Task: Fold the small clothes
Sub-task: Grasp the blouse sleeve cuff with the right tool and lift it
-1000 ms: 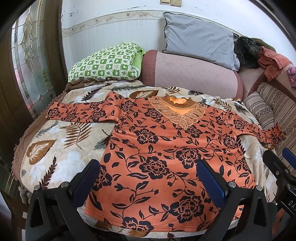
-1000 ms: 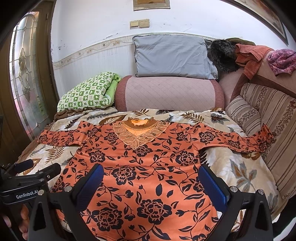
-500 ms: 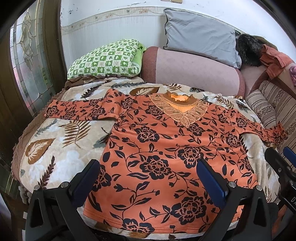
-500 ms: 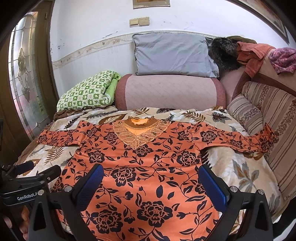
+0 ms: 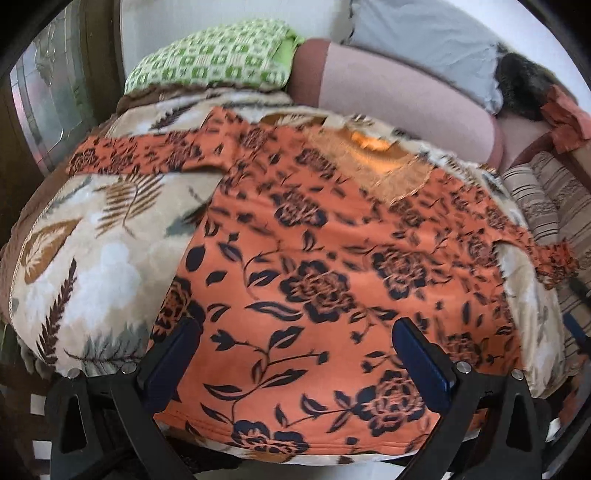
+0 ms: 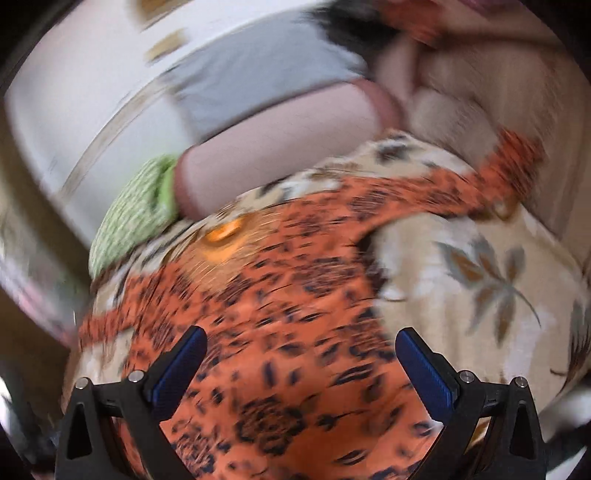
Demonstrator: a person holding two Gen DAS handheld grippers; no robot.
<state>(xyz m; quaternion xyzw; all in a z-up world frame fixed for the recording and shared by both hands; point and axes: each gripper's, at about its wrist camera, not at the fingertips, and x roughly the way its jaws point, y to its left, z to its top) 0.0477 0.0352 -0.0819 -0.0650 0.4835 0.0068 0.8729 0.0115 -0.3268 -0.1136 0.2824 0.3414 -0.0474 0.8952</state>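
Note:
An orange long-sleeved top with a dark flower print [image 5: 332, 258] lies flat and face up on a leaf-patterned blanket [image 5: 96, 258], sleeves spread to both sides, lace collar at the far end. My left gripper [image 5: 297, 332] is open and empty, low over the top's hem. My right gripper [image 6: 301, 339] is open and empty over the top's right side [image 6: 295, 295]; this view is tilted and blurred. The right sleeve [image 6: 461, 188] runs to the upper right there.
A green checked pillow [image 5: 214, 55], a pink bolster [image 5: 388, 92] and a grey pillow [image 5: 424, 33] line the back. Striped cushions [image 5: 546, 199] stand at the right. A glass door [image 5: 48, 103] is at the left.
Both grippers have moved forward and down toward the top. The right gripper has also rolled, so its view is now tilted and smeared. Both stay open.

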